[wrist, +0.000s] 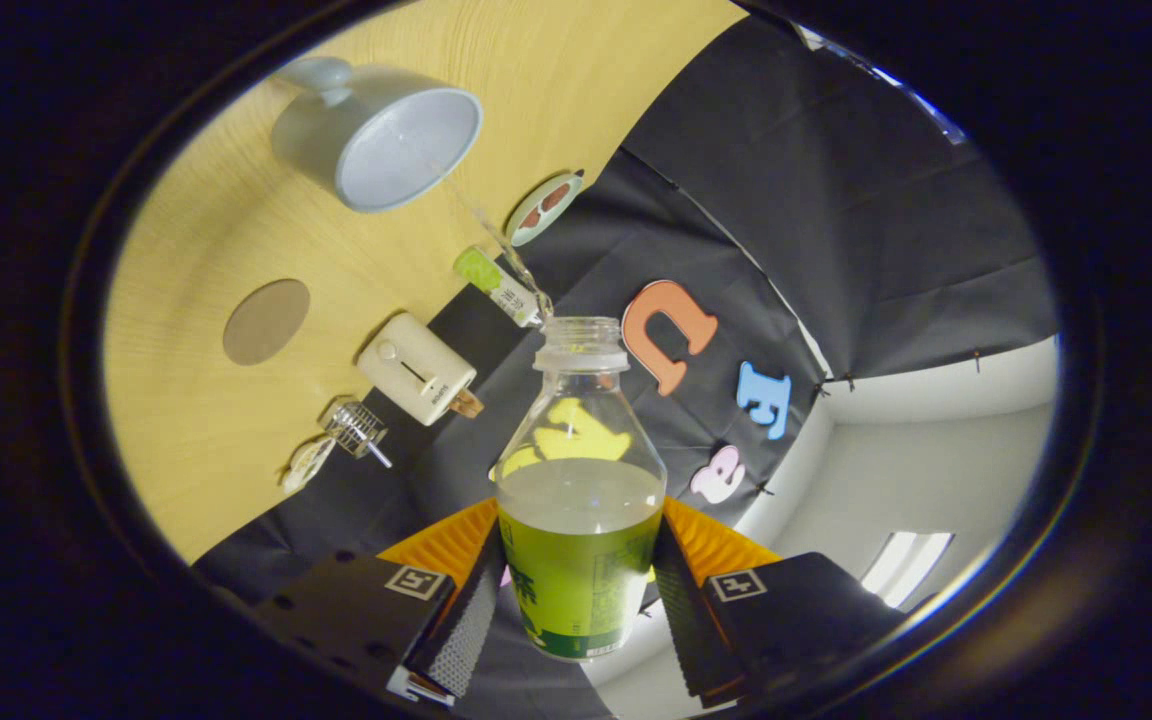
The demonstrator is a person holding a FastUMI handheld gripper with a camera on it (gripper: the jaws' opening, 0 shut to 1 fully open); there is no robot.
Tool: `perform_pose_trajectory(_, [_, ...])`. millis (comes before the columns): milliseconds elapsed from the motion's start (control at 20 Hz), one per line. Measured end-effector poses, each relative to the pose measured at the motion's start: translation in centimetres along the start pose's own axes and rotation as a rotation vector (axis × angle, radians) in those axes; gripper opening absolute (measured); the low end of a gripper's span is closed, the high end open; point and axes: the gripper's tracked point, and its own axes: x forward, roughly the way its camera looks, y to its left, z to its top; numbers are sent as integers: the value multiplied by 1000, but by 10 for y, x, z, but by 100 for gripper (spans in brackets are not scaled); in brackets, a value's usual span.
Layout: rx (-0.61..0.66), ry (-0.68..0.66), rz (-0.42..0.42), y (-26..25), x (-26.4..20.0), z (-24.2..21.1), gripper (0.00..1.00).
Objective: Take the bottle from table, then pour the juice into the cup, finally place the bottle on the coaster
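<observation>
My gripper [578, 575] is shut on a clear plastic bottle [581, 500] with a green label, both fingers pressing on its sides. The bottle is uncapped and about half full of pale juice. The whole view is rolled, so the bottle is tipped toward the table. A thin stream of juice [506, 250] leaves the bottle's mouth [581, 340] and runs toward the light blue cup [381, 135], which stands on the wooden table [196, 420] beyond the fingers. A round brown coaster [266, 321] lies flat on the table, apart from the cup.
Along the table's back edge are a cream box-shaped device [418, 368], a small metal wire piece [351, 428], a green-and-white tube [496, 285] and a small round disc [544, 208]. The black cloth wall rises behind them.
</observation>
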Motion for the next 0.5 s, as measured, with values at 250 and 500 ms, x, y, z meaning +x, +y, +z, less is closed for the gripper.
perform_pose_trajectory(250, [-29, -12, -48, -20, 3, -2, 80])
perform_pose_trajectory(500, [-61, -28, -84, -28, 1, 0, 80])
